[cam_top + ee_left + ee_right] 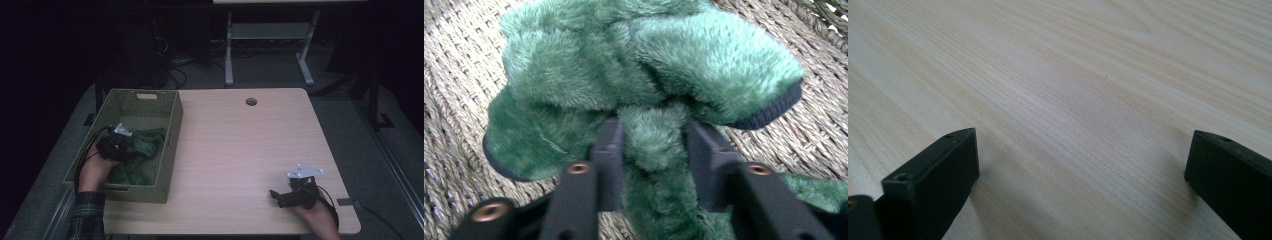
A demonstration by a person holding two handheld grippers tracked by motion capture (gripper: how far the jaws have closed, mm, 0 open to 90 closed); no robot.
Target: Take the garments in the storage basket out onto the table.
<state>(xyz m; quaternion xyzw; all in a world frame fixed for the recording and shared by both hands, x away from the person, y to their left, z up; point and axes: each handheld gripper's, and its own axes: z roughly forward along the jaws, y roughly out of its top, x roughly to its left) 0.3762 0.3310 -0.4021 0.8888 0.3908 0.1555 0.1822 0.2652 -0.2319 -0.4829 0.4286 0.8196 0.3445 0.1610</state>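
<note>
A green fleece cloth [146,141] lies bunched inside a woven olive basket [176,125] at the table's left side. My left gripper [127,146] reaches down into the basket from the left. In the left gripper view its jaws pinch a fold of the green cloth [649,60], and the left gripper [654,131] presses on it from both sides above the basket's woven floor [454,100]. My right gripper [278,197] rests low over the wooden table [240,140] near the front right corner. The right gripper [1082,139] stands wide open with only bare wood [1073,75] between its jaws.
A round cable hole [251,101] sits near the table's far edge. A white desk frame [270,31] stands on the grey floor behind. A strip of grey tape [348,202] marks the right front edge. The basket has a handle slot [146,96] in its far wall.
</note>
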